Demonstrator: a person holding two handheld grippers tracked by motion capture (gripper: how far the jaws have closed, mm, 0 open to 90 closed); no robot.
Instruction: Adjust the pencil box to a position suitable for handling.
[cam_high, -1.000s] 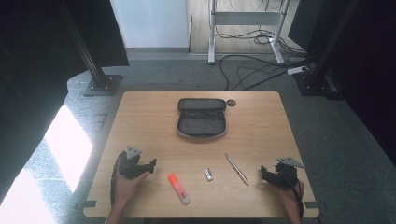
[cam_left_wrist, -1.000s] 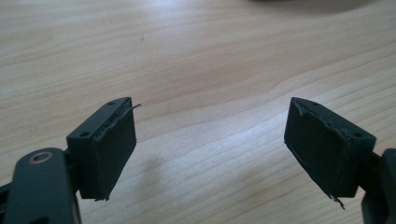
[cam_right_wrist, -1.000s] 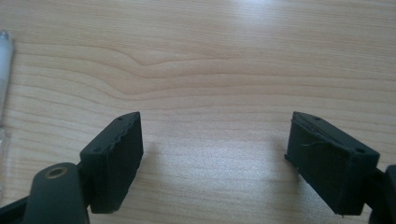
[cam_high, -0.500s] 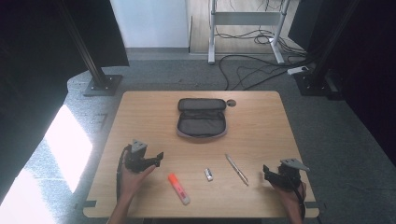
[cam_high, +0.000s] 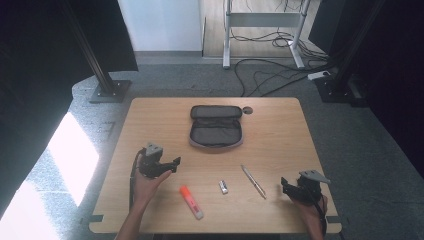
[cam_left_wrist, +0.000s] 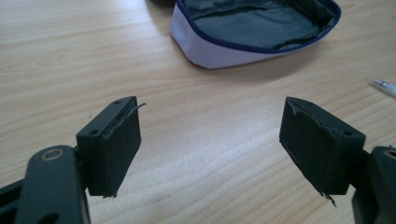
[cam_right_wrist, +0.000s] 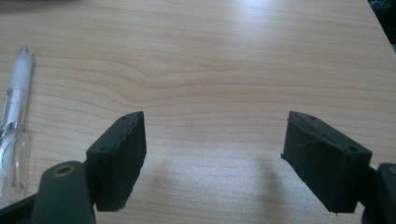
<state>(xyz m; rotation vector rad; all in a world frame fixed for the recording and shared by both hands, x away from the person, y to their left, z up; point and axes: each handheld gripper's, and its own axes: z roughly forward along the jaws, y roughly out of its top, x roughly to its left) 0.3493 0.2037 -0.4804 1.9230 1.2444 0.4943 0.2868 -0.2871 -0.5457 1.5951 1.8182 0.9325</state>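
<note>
a: start at the near edge. what lies there?

b: in the high view the right gripper (cam_high: 291, 187) sits near the table's (cam_high: 150, 117) right corner, and the left gripper (cam_high: 167, 164) hovers over the near left part. both have their jaws spread wide with nothing between them; each gripper view shows bare wood in the gap.

a: and between them?

b: an orange highlighter (cam_high: 191, 202) nearest, just right of the left hand (cam_high: 145, 182), its long axis running from near right to far left, orange cap at the far end. then a small silver object (cam_high: 223, 187), too small to name. right of that a pen (cam_high: 253, 181), long axis running near right to far left.

a: do the gripper views add anything?

b: the right gripper view shows the pen (cam_right_wrist: 14, 116) as clear-barrelled and white-tipped, lying left of its jaws. the left gripper view catches only the pen's tip (cam_left_wrist: 384, 87) at the right edge.

a: farther off?

b: an open pencil case (cam_high: 216, 126), long axis left to right, at the middle far part. the left gripper view shows its grey lining and blue-edged rim (cam_left_wrist: 252, 28), straight ahead of the jaws.
</note>
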